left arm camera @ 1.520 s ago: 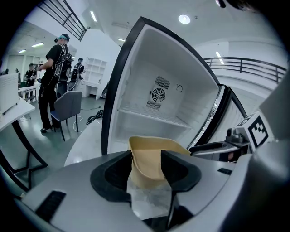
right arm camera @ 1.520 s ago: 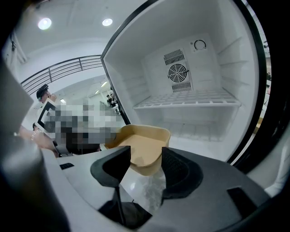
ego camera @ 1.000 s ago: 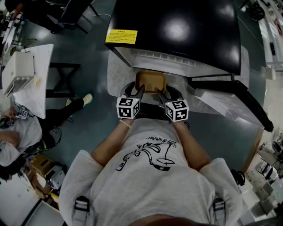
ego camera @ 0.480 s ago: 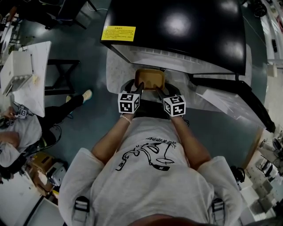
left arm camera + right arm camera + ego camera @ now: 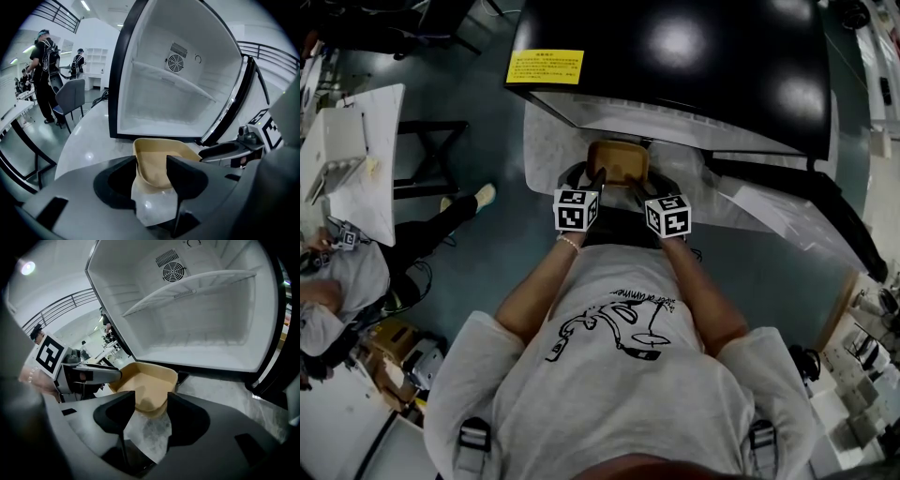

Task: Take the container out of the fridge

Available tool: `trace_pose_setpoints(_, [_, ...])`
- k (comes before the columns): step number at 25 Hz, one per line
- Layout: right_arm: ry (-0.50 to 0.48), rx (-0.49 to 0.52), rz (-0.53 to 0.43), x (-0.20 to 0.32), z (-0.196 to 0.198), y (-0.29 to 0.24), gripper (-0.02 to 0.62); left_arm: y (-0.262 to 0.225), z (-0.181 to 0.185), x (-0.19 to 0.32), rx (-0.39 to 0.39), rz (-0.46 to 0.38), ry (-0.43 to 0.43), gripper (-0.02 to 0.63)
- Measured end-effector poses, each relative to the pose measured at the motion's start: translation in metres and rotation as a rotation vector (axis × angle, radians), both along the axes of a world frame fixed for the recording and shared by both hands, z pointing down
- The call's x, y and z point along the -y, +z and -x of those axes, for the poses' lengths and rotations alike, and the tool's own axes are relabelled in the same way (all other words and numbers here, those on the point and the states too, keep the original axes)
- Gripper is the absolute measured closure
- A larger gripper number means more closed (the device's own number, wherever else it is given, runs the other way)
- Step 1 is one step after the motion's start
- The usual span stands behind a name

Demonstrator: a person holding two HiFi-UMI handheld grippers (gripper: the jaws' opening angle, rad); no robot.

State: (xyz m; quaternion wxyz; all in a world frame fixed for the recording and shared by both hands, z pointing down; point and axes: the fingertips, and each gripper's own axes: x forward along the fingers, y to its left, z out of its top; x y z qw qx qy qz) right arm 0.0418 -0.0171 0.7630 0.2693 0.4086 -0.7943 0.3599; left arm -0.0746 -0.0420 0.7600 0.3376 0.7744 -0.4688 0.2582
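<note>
A tan open container (image 5: 619, 161) hangs just in front of the open fridge (image 5: 675, 56), over the white table (image 5: 546, 155). My left gripper (image 5: 598, 178) is shut on its near left corner and my right gripper (image 5: 636, 187) on its near right corner. In the left gripper view the container's (image 5: 161, 161) rim sits between the jaws of the left gripper (image 5: 154, 171). In the right gripper view the container (image 5: 143, 385) is likewise clamped by the right gripper (image 5: 145, 406). The container looks empty. The fridge's white inside (image 5: 197, 310) shows a bare wire shelf.
The fridge door (image 5: 797, 197) stands swung open at the right. A white desk with a laptop (image 5: 347, 150) and a seated person (image 5: 337, 281) are at the left. A chair (image 5: 70, 96) and standing people (image 5: 44, 75) are beyond the table's left edge.
Both grippers and the container between them have sunk lower toward the white table and look smaller in the head view. Both grips are unchanged.
</note>
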Motion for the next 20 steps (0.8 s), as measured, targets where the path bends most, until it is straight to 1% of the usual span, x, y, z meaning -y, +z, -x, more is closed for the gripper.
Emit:
trace_pose_setpoints(13, [-0.030, -0.009, 0.040, -0.003, 0.006, 0.020, 0.370, 0.035, 0.006, -0.005, 0.037, 0.061, 0.002, 0.400])
trace_pose_setpoints(20, [-0.043, -0.014, 0.067, -0.007, 0.008, 0.028, 0.370, 0.040, 0.007, -0.008, 0.046, 0.074, 0.009, 0.400])
